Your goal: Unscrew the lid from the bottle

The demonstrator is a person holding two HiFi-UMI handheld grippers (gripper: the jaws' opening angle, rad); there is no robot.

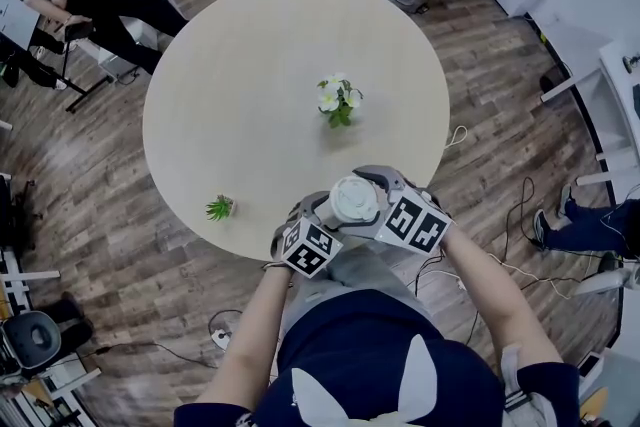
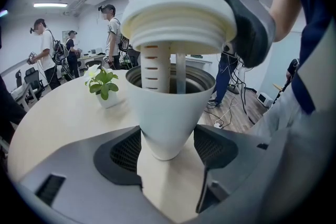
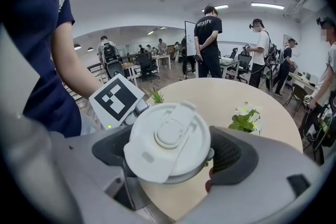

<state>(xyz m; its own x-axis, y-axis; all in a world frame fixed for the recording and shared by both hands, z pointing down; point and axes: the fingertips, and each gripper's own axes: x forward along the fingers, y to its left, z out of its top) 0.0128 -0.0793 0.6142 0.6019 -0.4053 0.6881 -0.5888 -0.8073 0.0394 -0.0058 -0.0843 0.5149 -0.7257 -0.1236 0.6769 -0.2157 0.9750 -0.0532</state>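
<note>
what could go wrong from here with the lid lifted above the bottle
1. The left gripper grips the white tapered bottle only at its narrow base, so it might tip or slip.
2. The round white lid in the right gripper has its slotted tube hanging inside the bottle's mouth; pulling sideways could snag the rim.

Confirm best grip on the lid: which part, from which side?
Grip the round rim, jaws across its width, coming in from the side, as the right gripper holds the lid. The rim is even all round; the top bears a raised flip tab, and a strainer tube hangs beneath into the bottle.
</note>
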